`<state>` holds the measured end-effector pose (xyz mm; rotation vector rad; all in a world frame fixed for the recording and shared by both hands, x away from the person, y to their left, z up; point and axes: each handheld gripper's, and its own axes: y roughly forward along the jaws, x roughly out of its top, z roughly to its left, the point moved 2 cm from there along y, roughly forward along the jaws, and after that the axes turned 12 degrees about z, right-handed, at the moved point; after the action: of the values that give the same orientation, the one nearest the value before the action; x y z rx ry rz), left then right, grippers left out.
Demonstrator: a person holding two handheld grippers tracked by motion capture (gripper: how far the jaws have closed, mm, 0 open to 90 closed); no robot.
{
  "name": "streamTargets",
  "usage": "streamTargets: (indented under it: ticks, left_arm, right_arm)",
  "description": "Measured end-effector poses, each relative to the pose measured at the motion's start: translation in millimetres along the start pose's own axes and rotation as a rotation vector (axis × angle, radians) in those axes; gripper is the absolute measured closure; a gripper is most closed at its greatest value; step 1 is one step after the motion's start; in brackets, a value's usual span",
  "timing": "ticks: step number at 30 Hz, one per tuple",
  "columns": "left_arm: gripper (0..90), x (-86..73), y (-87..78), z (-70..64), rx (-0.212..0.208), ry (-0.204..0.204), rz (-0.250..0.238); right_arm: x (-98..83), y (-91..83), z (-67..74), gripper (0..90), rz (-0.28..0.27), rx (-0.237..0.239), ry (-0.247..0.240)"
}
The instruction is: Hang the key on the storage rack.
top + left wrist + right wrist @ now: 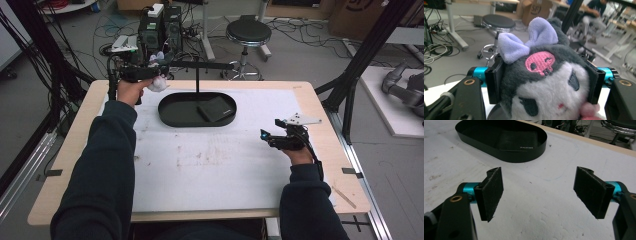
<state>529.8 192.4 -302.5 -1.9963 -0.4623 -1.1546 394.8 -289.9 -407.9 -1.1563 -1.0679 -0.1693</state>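
One plush toy (pixel 544 82) upright in left gripper (pixel 544 85) jaws.

A black round stool (pixel 248 32) stands on the grey floor (pixel 300 55) beyond the worktop (pixel 320 115), amid loose cables (pixel 300 30). A computer tower (pixel 159 30) sits to its left. Cardboard boxes (pixel 350 15) stand farther back. In the left gripper view, a seated person (pixel 597 17) is blurred in the background.

Table (pixel 320 107), white sheet (pixel 220 165), black tray (pixel 170 112)
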Motion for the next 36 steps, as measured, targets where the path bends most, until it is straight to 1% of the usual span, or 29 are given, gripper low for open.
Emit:
streamTargets:
  ticks: [3, 6, 9, 14, 19, 23, 25, 27, 28, 31, 33, 34, 36]
  left_arm:
    - [33.3, -3.0, 0.7, 6.5, 0.059, -0.005, 0.021]
    - [33.2, -8.7, -0.6, 13.4, 0.101, -0.033, 0.017]
    - [33.3, -17.4, 0.6, 17.8, 0.136, -0.037, 0.029]
    - [33.2, -33.2, 9.2, 19.4, 0.163, -0.034, 0.063]
    - [33.1, -42.5, 19.6, 17.9, 0.19, -0.009, 0.098]
    - [33.0, -46.7, 31.4, 12.9, 0.218, 0.016, 0.142]
    - [32.6, -49.5, 38.3, 10.5, 0.223, 0.025, 0.164]
    - [31.7, -53.0, 46.4, 6.8, 0.231, 0.044, 0.198]
    - [31.1, -54.0, 50.1, 4.7, 0.228, 0.049, 0.199]
    - [29.6, -55.7, 56.8, 0.7, 0.251, 0.052, 0.205]
    - [27.2, -57.0, 59.3, 0.3, 0.262, 0.054, 0.219]
    - [25.1, -58.8, 60.4, 0.0, 0.27, 0.048, 0.23]
    - [22.5, -63.3, 60.9, 0.6, 0.27, 0.041, 0.251]
  right_arm:
    - [-0.8, -0.5, -0.8, 24.2, 0.0, 0.001, 0.005]
    - [-1.0, -0.9, -0.4, 24.2, 0.001, 0.0, 0.006]
    - [-1.5, -0.6, 0.1, 24.2, 0.005, 0.001, 0.003]
    - [-1.7, -0.4, 0.0, 24.2, 0.007, 0.0, -0.001]
    - [-1.4, 0.2, 1.0, 24.3, 0.008, -0.001, -0.002]
    - [-1.5, -0.4, 1.2, 24.4, 0.008, 0.0, -0.003]
    - [-1.6, -0.4, 0.9, 24.4, 0.009, 0.0, -0.006]
    - [-1.6, -0.4, 0.9, 24.4, 0.008, 0.0, -0.007]
    - [-1.6, -0.3, 1.0, 24.4, 0.008, 0.001, -0.005]
    - [-1.8, -0.5, 0.5, 24.4, 0.009, 0.001, -0.011]
    - [-1.8, -0.9, 0.8, 24.7, 0.009, -0.001, -0.008]
    - [-1.9, -1.2, 0.9, 24.7, 0.01, -0.001, -0.009]
    - [-1.7, -1.3, 0.9, 24.7, 0.007, -0.005, -0.011]
